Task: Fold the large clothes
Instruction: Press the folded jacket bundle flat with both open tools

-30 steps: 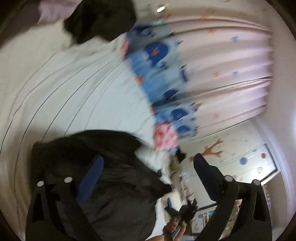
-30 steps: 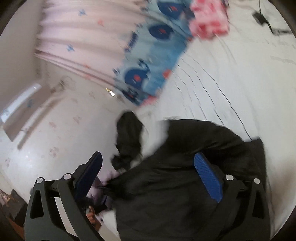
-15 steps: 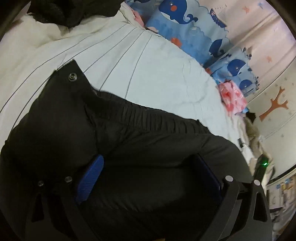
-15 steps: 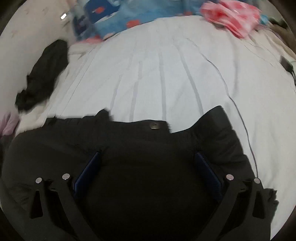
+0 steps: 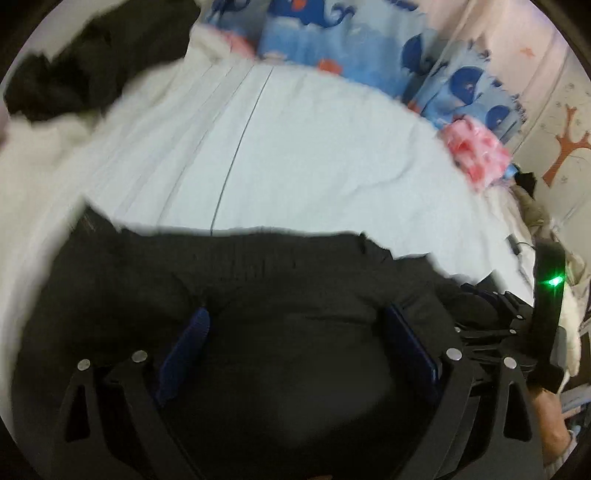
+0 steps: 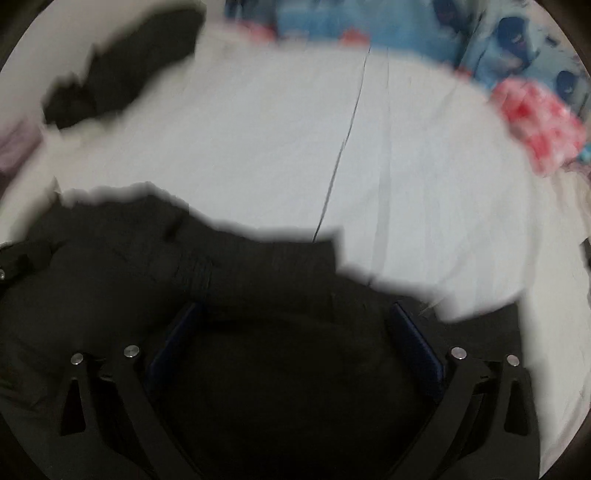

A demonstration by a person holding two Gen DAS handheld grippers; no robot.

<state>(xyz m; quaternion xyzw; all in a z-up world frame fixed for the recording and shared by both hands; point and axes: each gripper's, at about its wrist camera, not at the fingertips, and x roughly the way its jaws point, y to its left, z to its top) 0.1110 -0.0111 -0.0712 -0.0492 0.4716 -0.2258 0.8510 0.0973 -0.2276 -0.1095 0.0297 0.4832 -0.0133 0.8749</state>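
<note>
A large black garment [image 5: 288, 280] lies on the white bed sheet [image 5: 295, 147], with a gathered elastic band along its far edge. It fills the lower half of both views. My left gripper [image 5: 295, 332] is open, its blue pads [image 5: 184, 347] spread wide and pressed low into the black cloth. In the right wrist view the same black garment [image 6: 240, 280] lies under my right gripper [image 6: 295, 332], which is open too, with its pads [image 6: 417, 343] far apart. Neither pinches the cloth. The right wrist view is blurred by motion.
A second dark garment [image 5: 85, 62] lies crumpled at the bed's far left. Blue whale-print fabric [image 5: 332, 33] runs along the far side, with a pink-red cloth [image 5: 476, 151] at the right. The other gripper's body with a green light [image 5: 552, 282] and a hand [image 5: 550, 424] show at the right edge.
Both cameras swung down from the curtain and wall to the bed. The black garment came down flat on the sheet, and its metal snap is out of sight. Both grippers stayed open.
</note>
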